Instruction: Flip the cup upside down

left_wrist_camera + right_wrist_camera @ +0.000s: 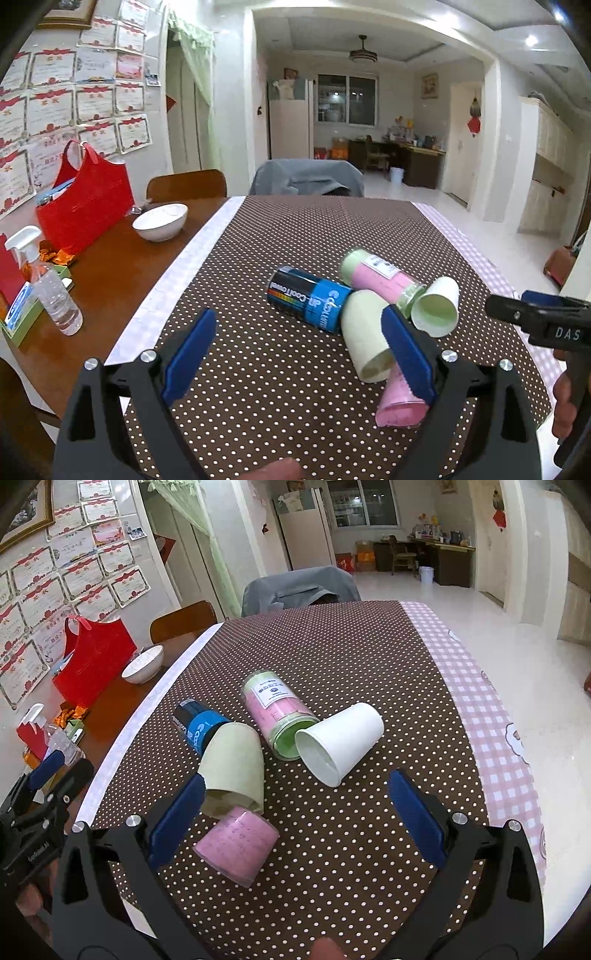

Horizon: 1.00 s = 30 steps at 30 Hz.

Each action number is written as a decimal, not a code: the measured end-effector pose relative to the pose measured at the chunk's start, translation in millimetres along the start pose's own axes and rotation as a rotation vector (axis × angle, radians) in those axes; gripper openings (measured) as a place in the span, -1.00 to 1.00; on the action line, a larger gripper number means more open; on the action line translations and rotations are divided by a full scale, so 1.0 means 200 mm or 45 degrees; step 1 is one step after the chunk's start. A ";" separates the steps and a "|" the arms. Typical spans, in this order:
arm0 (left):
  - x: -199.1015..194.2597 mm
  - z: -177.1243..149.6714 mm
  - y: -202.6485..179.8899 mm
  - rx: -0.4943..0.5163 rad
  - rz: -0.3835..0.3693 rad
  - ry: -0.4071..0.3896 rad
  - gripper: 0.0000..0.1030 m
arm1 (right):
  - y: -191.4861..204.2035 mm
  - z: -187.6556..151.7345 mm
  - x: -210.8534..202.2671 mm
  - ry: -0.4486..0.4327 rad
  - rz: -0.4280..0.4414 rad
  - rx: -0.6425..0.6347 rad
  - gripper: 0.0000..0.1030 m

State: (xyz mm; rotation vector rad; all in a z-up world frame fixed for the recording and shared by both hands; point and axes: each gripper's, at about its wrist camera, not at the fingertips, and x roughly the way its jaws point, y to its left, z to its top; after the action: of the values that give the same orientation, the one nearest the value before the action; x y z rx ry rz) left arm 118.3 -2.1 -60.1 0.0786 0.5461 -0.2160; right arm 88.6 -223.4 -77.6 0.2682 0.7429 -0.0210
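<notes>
Red bag (85,199), white bowl (160,221) and spray bottle (55,291) along the table's left edge (bare wood) — grey-draped chair (306,177) at the far edge.

A family home's dining area, wooden table (110,266) under a dotted brown cloth (332,657), certificates (55,96) papered over the wall, a white fridge (290,125) stood beyond the archway, ceiling fan (363,53) hung above, tiled floor (517,664) shone.
</notes>
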 end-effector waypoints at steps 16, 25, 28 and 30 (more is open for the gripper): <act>0.02 -0.09 0.13 -0.021 0.045 0.010 0.74 | 0.07 -0.09 0.25 0.334 0.117 0.097 0.88; 0.10 -0.14 0.18 -0.035 0.030 0.060 0.74 | 0.09 -0.11 0.40 0.492 0.115 0.159 0.73; 0.13 -0.15 0.19 -0.039 0.022 0.078 0.74 | 0.11 -0.11 0.43 0.535 0.133 0.197 0.73; 0.15 -0.16 0.19 -0.043 0.012 0.087 0.74 | 0.11 -0.11 0.46 0.572 0.136 0.221 0.72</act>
State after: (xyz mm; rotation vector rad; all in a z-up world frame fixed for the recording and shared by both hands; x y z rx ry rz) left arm 135.2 33.5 -101.9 0.0556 0.6172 -0.1951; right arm 144.5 -188.8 -149.3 0.4869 1.1747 0.0785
